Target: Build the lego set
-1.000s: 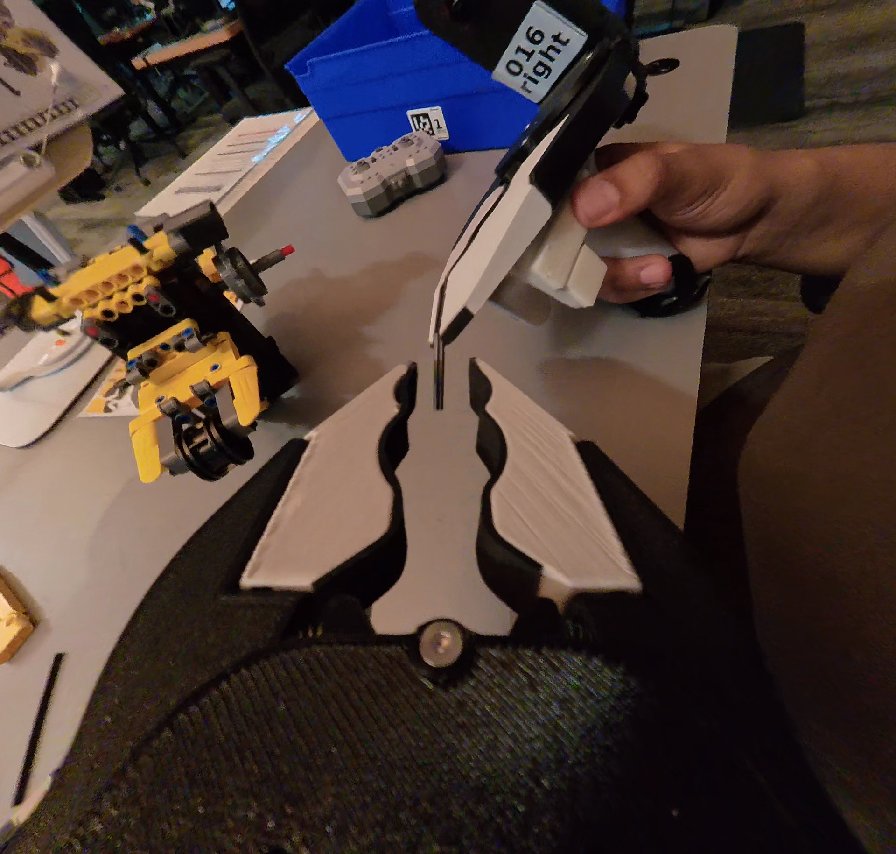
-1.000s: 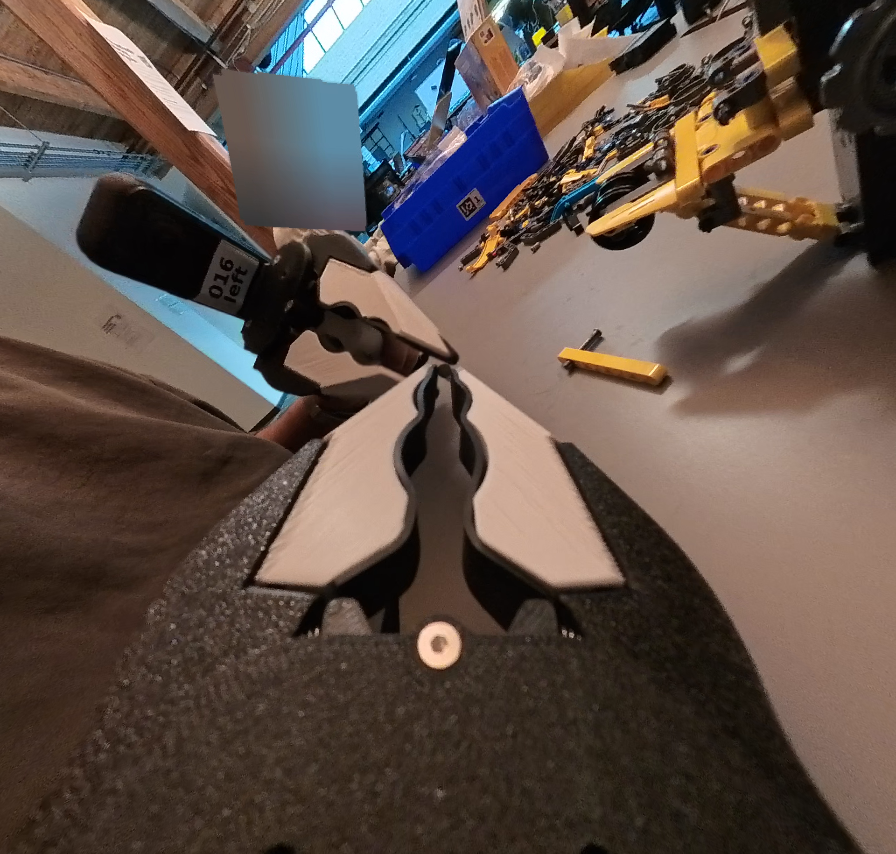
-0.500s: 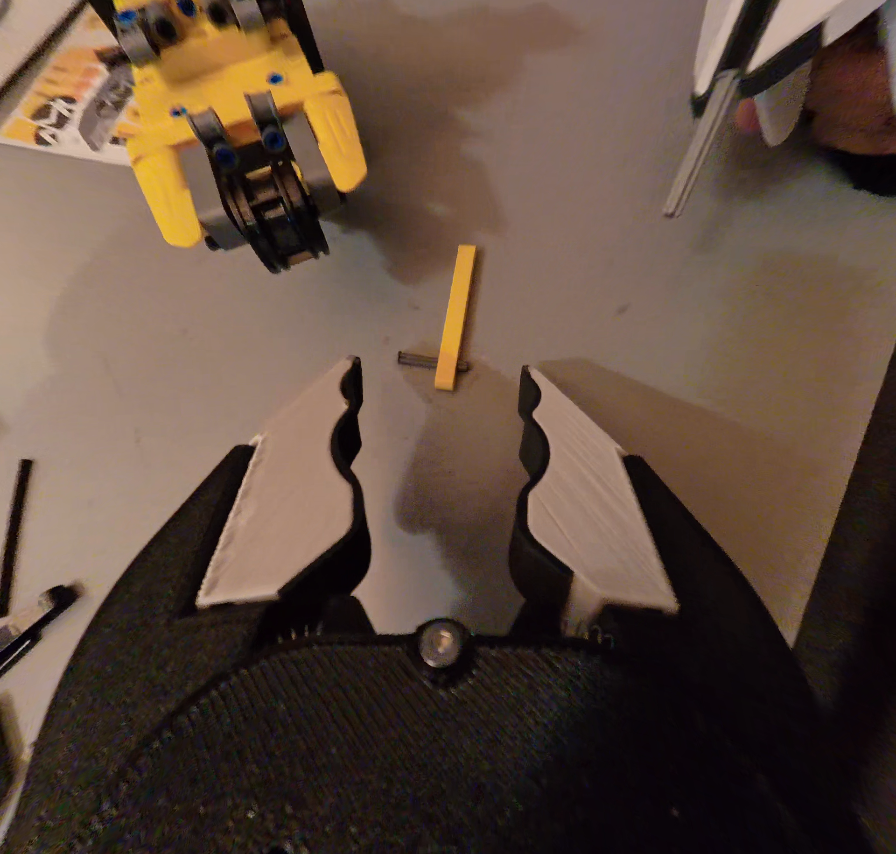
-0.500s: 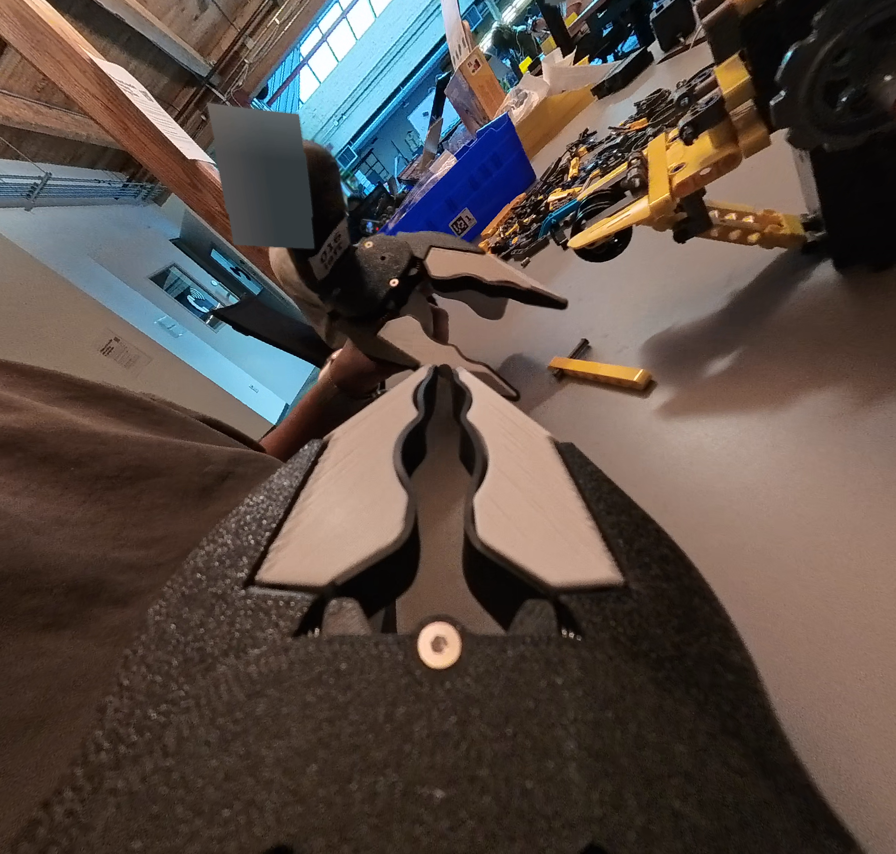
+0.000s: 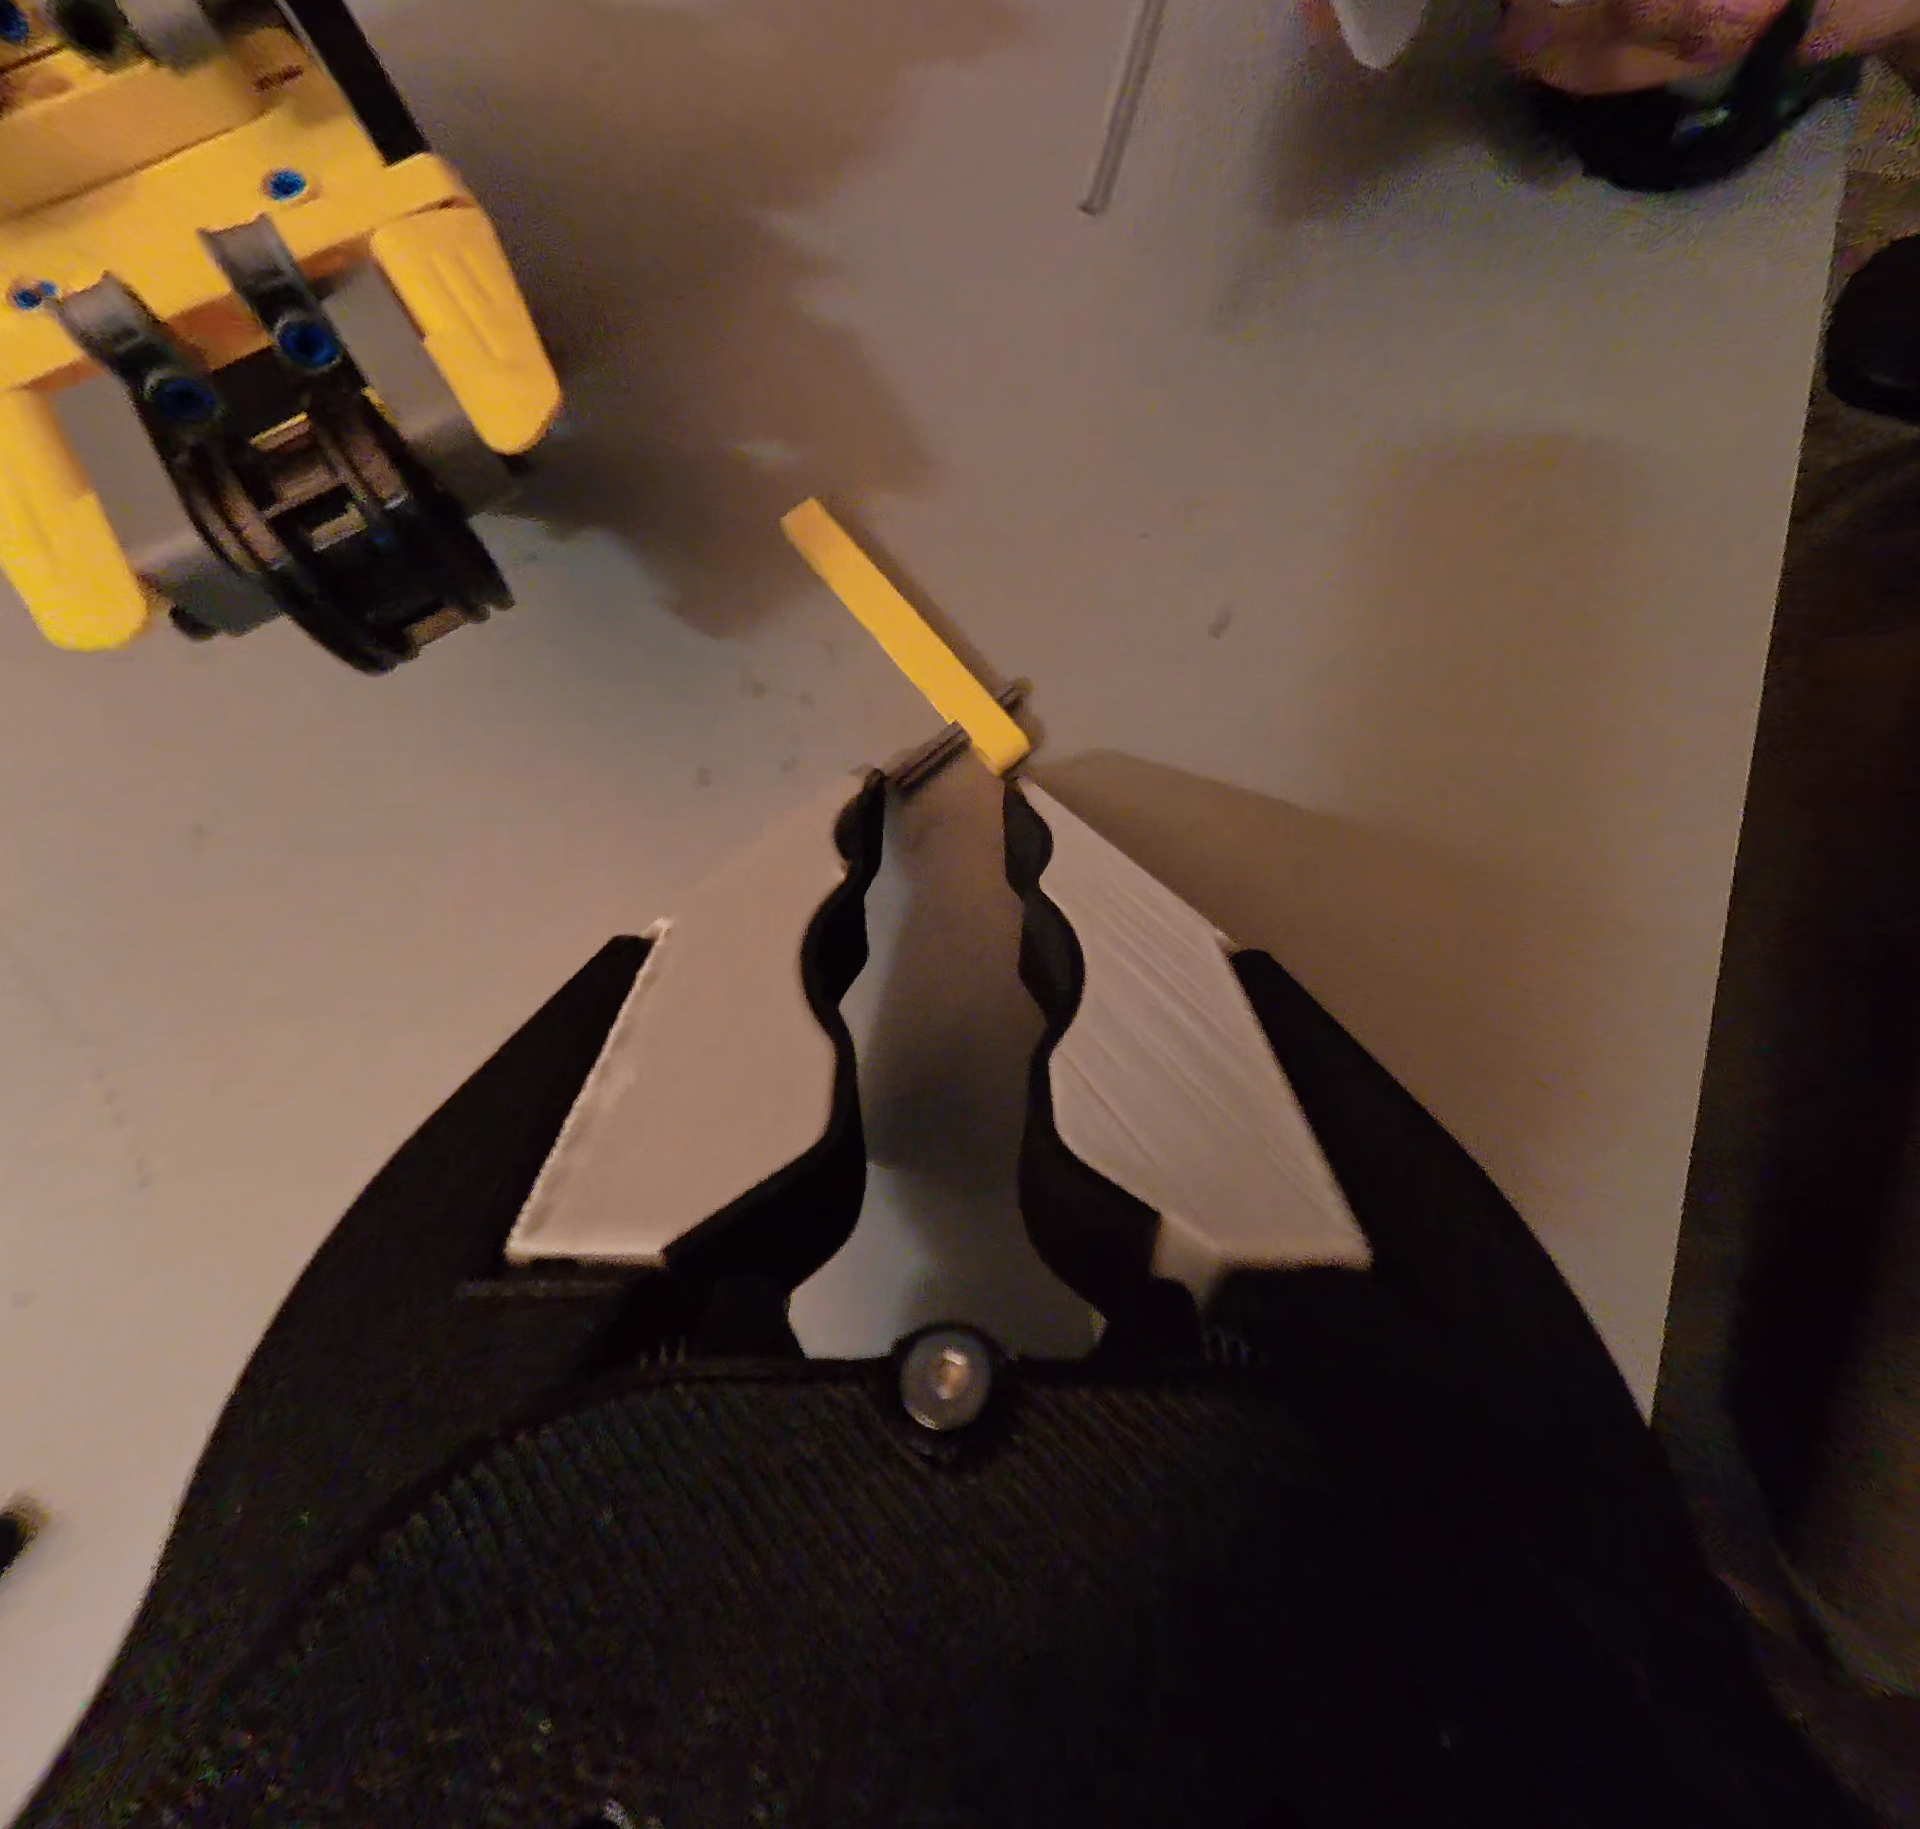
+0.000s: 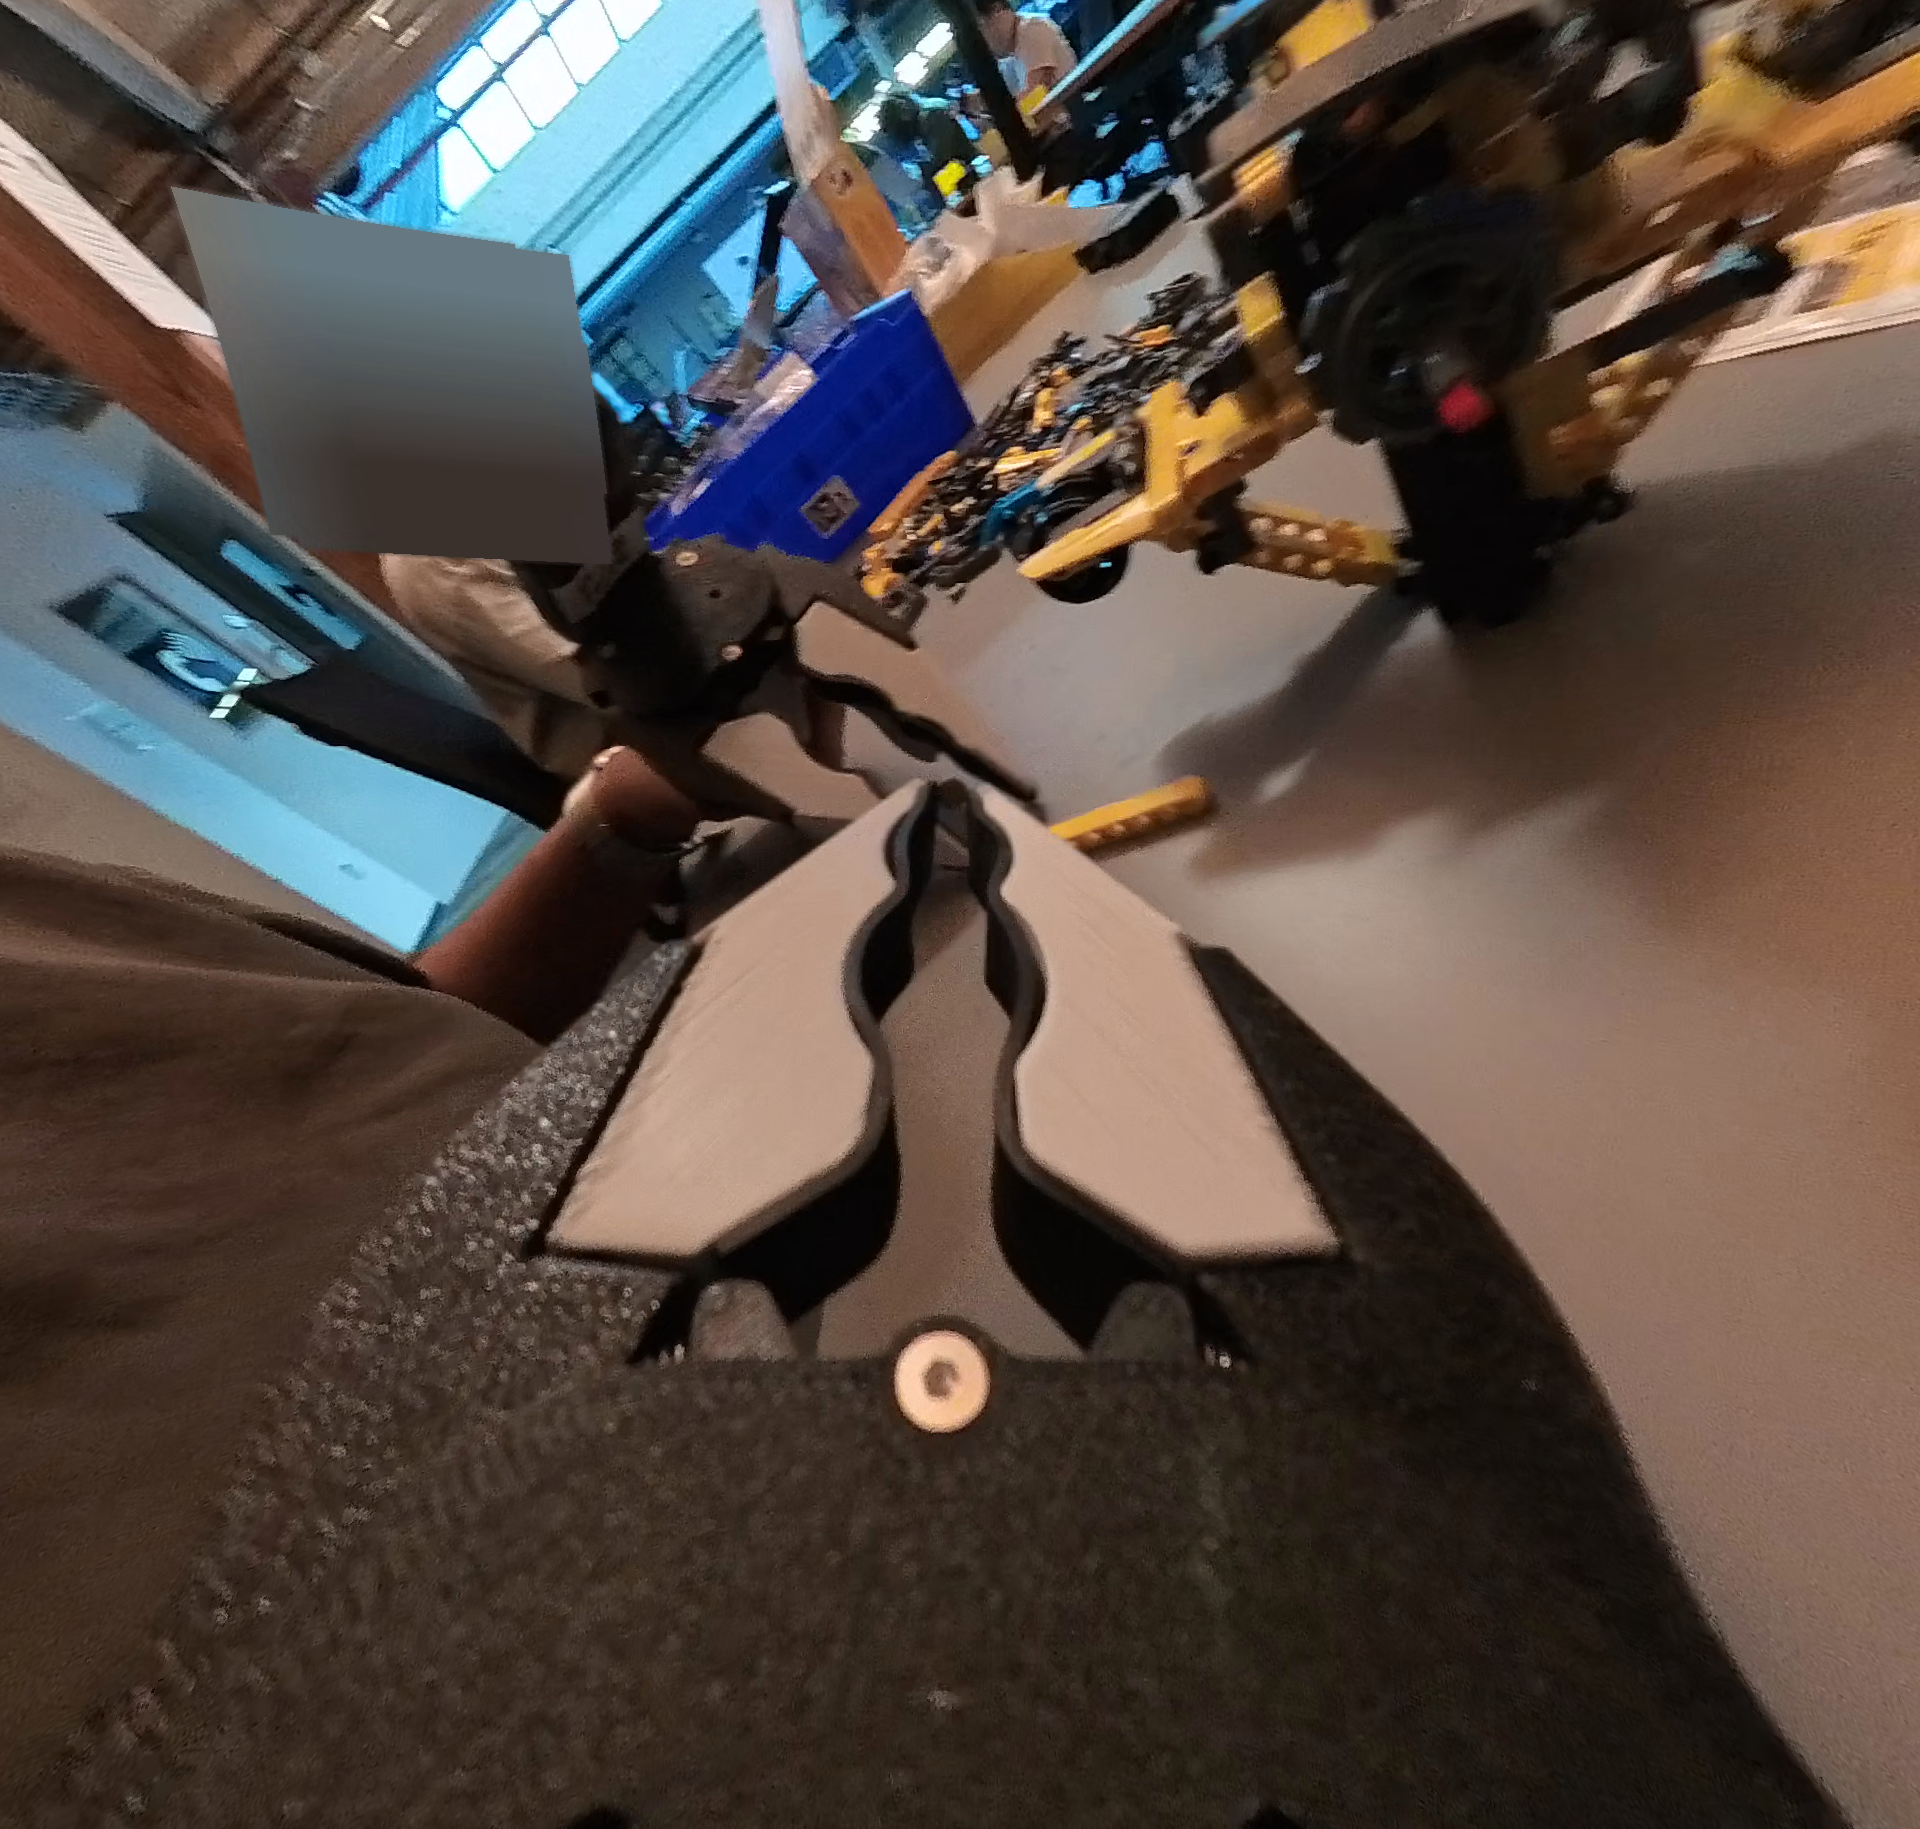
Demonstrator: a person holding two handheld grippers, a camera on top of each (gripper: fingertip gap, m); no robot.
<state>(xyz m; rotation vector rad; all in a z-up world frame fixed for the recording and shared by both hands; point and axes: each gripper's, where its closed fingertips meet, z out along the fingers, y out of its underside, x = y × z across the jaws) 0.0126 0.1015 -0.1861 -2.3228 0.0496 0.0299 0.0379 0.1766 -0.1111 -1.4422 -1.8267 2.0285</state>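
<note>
A short yellow beam [image 5: 902,636] lies on the grey table [image 5: 1351,532] with a small dark pin [image 5: 928,769] through its near end. My left gripper [image 5: 943,787] is low over the table, its jaws narrowed but still apart, the tips right at the pin and the beam's near end. It also shows in the right wrist view [image 6: 831,699], beside the beam [image 6: 1132,813]. My right gripper [image 6: 940,792] is shut on a thin grey axle rod [image 5: 1120,86], held above the table at the far right by a hand [image 5: 1662,3].
A yellow and black brick-built vehicle model [image 5: 260,325] stands at the far left, also in the right wrist view [image 6: 1403,408]. Behind it are a pile of loose parts [image 6: 1039,470] and a blue bin [image 6: 821,449]. The table's edge [image 5: 1745,844] runs along the right. My hands' fingertips stand some 11 cm from each other.
My left gripper has tipped down to the table, moved up to the yellow beam and narrowed its jaws. The right gripper, still holding the rod, has drawn off to the far right.
</note>
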